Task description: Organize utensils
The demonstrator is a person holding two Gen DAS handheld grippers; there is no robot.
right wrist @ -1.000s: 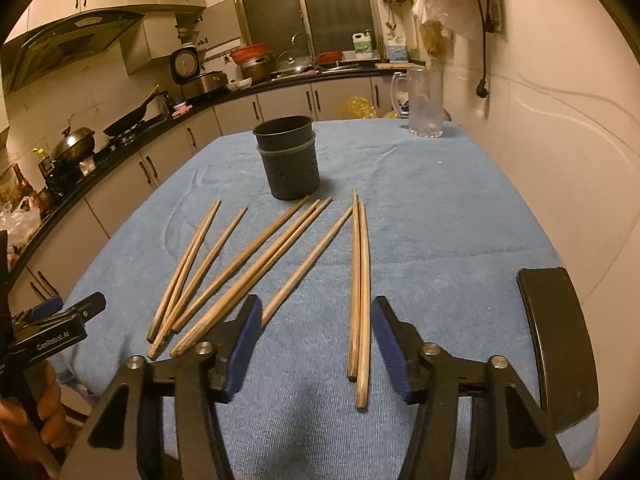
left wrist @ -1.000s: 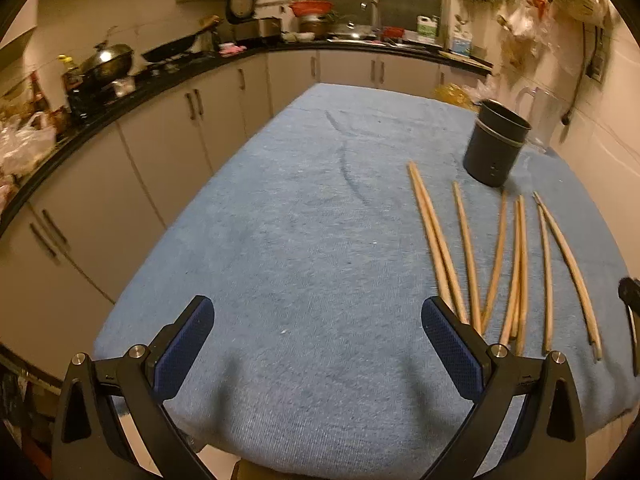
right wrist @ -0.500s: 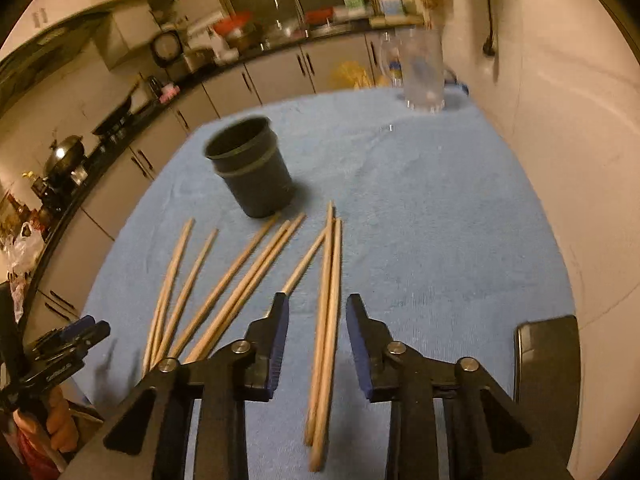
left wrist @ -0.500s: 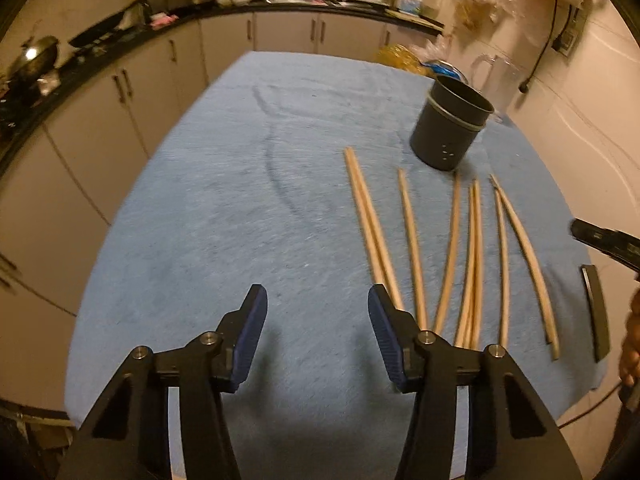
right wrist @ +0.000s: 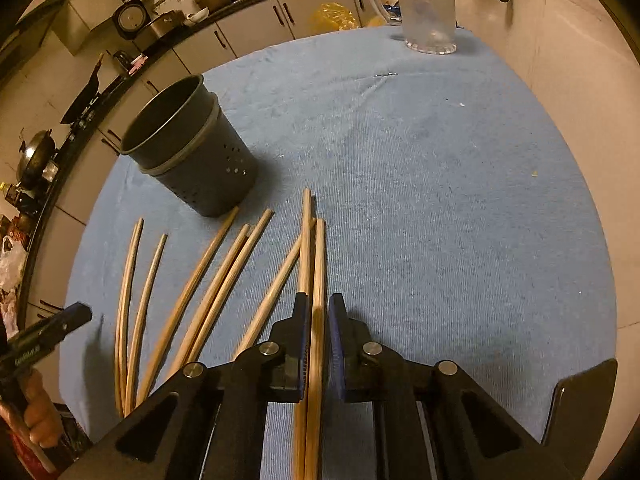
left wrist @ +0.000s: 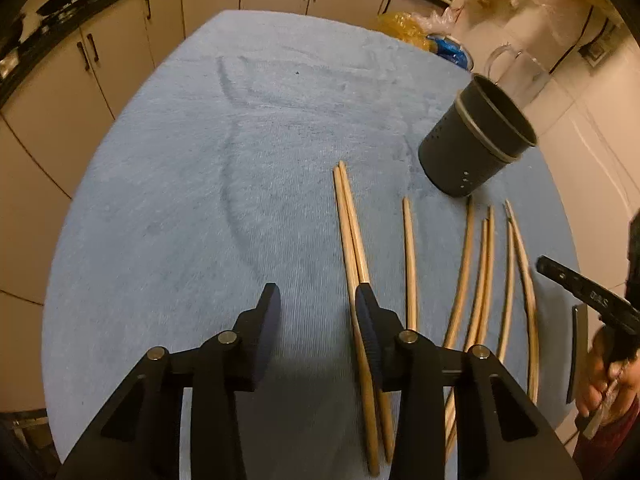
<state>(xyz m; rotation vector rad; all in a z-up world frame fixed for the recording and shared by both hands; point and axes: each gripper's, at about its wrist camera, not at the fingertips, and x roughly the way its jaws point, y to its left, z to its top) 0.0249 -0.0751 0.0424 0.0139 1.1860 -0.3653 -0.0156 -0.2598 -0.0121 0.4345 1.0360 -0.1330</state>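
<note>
Several wooden chopsticks lie on a blue cloth. A dark perforated utensil holder (left wrist: 476,144) stands behind them; it also shows in the right wrist view (right wrist: 192,152). My left gripper (left wrist: 318,300) is open and low over the cloth, its right finger beside the leftmost chopstick pair (left wrist: 352,232). My right gripper (right wrist: 318,312) has narrowed around the rightmost chopstick pair (right wrist: 314,256), with a small gap still visible at the pads. The other chopsticks (right wrist: 208,280) lie to its left.
A clear glass pitcher (right wrist: 428,4) stands at the far end of the table near the wall. Kitchen counters and cabinets (left wrist: 120,32) run along the left. A dark flat object (right wrist: 580,412) lies at the table's near right corner.
Both grippers have moved forward and down toward the chopsticks and narrowed. The right jaws have closed around the rightmost pair; the left jaws have closed from wide to about half.
</note>
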